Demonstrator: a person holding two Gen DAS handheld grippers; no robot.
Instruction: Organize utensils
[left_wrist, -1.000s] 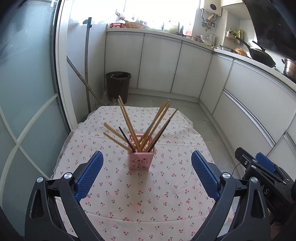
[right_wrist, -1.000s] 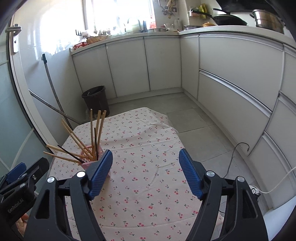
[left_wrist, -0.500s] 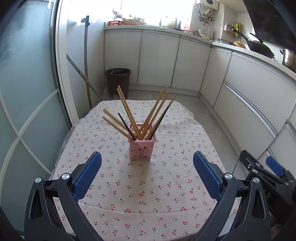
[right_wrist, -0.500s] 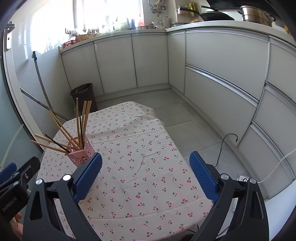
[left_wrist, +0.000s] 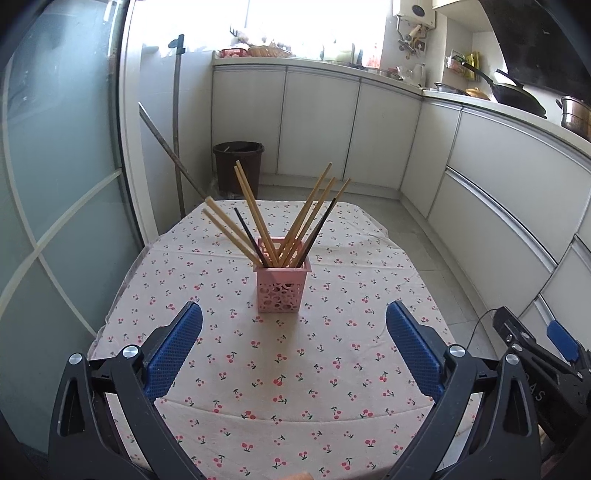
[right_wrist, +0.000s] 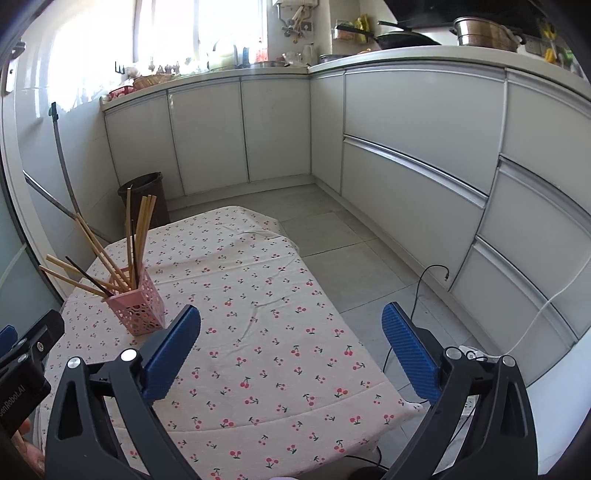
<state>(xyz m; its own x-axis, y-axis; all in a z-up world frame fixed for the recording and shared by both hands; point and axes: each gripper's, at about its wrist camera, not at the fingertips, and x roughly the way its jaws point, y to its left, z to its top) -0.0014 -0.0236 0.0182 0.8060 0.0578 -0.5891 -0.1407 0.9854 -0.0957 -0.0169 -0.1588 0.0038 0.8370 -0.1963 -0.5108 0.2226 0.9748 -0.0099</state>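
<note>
A pink perforated holder stands upright near the middle of a table with a cherry-print cloth. Several wooden chopsticks and dark ones fan out of it. The holder also shows in the right wrist view, at the left. My left gripper is open and empty, above the near part of the table, short of the holder. My right gripper is open and empty, over the table's right side, to the right of the holder.
White kitchen cabinets run along the back and right. A dark bin and a mop handle stand behind the table. A glass door is at the left. Cables lie on the floor at the right.
Both grippers have drawn back from the holder and risen, so the table shows more fully. The right gripper's jaws stand wider than a second ago. The holder and chopsticks have not moved.
</note>
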